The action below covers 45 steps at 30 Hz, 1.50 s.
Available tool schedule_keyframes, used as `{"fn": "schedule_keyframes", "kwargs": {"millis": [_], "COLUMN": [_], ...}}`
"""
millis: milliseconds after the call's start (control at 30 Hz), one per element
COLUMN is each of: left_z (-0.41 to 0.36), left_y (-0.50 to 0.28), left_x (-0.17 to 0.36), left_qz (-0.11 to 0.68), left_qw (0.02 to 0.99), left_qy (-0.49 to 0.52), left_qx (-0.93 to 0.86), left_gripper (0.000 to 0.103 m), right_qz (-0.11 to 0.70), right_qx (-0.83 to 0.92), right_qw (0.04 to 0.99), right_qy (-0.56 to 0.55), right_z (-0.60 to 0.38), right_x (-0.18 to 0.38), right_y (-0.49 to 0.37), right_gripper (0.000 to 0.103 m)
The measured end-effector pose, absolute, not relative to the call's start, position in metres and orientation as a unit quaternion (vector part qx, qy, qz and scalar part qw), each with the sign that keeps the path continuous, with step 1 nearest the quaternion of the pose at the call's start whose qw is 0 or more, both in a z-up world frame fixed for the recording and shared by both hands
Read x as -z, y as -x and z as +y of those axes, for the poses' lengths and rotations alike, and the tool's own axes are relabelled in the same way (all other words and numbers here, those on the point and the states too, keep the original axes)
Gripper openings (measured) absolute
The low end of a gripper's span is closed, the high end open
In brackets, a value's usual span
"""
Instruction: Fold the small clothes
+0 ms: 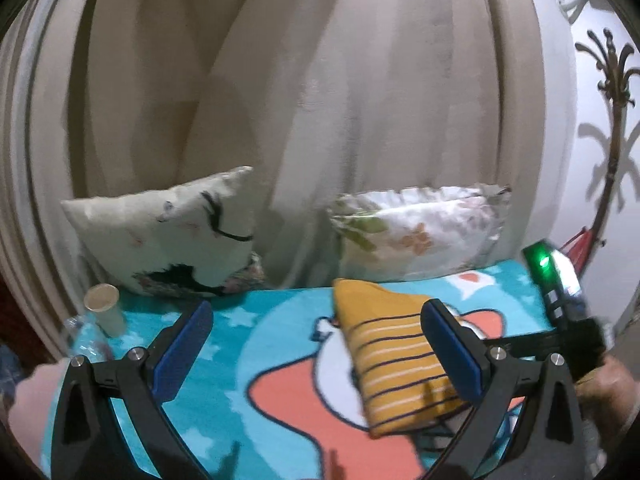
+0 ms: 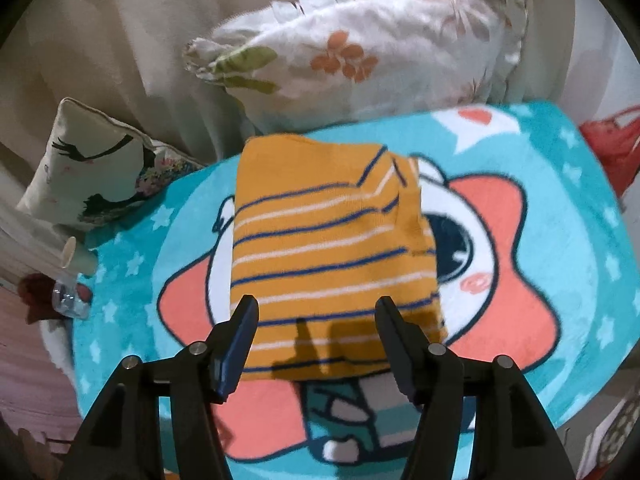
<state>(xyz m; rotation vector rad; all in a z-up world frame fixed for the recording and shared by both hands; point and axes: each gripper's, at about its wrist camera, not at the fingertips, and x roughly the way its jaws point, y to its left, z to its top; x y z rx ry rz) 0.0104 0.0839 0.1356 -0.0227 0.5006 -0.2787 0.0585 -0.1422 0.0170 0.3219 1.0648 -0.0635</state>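
The right gripper (image 2: 314, 338) hangs with jaws apart over the folded striped shirt (image 2: 328, 240), hiding its six-o'clock edge. The left gripper (image 1: 316, 344), jaws apart and empty, covers the shirt's three-o'clock corner.

mustard shirt (image 2: 332, 240) with navy and white stripes, turquoise blanket (image 2: 560, 184) with coral star

Folded shirt (image 2: 332, 240) on blanket (image 2: 560, 208); pillows (image 2: 360, 52) behind.
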Motion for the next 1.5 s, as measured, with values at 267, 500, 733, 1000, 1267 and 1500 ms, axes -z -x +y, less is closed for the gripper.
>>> {"fn": "schedule_keyframes", "kwargs": {"millis": [267,500,733,1000,1267,1500], "left_z": [0.026,-0.012,-0.043,-0.056,-0.088,-0.102], "left_y": [0.003,0.019,0.017,0.03,0.037,0.034], "left_x": [-0.122,-0.119,-0.1,-0.083,-0.079,-0.073], "left_qz": [0.328,0.347,0.391,0.404,0.41,0.423], "left_qw": [0.925,0.925,0.918,0.914,0.912,0.906], "left_qy": [0.042,0.042,0.016,0.03,0.017,-0.012], "left_qx": [0.186,0.149,0.065,0.016,0.032,0.027], "left_gripper": [0.103,0.103,0.103,0.103,0.103,0.103], "right_qz": [0.505,0.502,0.501,0.475,0.449,0.467], "right_qx": [0.005,-0.014,-0.027,-0.005,-0.002,-0.025], "right_qw": [0.852,0.856,0.859,0.878,0.893,0.884], "right_qy": [-0.136,-0.118,-0.101,-0.062,-0.013,-0.006], "right_z": [-0.168,-0.198,-0.222,-0.239,-0.246,-0.242], "right_x": [-0.014,-0.013,-0.006,-0.005,-0.009,0.004], "right_y": [-0.035,-0.017,0.003,0.037,0.062,0.06], "right_gripper": [0.065,0.067,0.067,0.068,0.07,0.071]}}
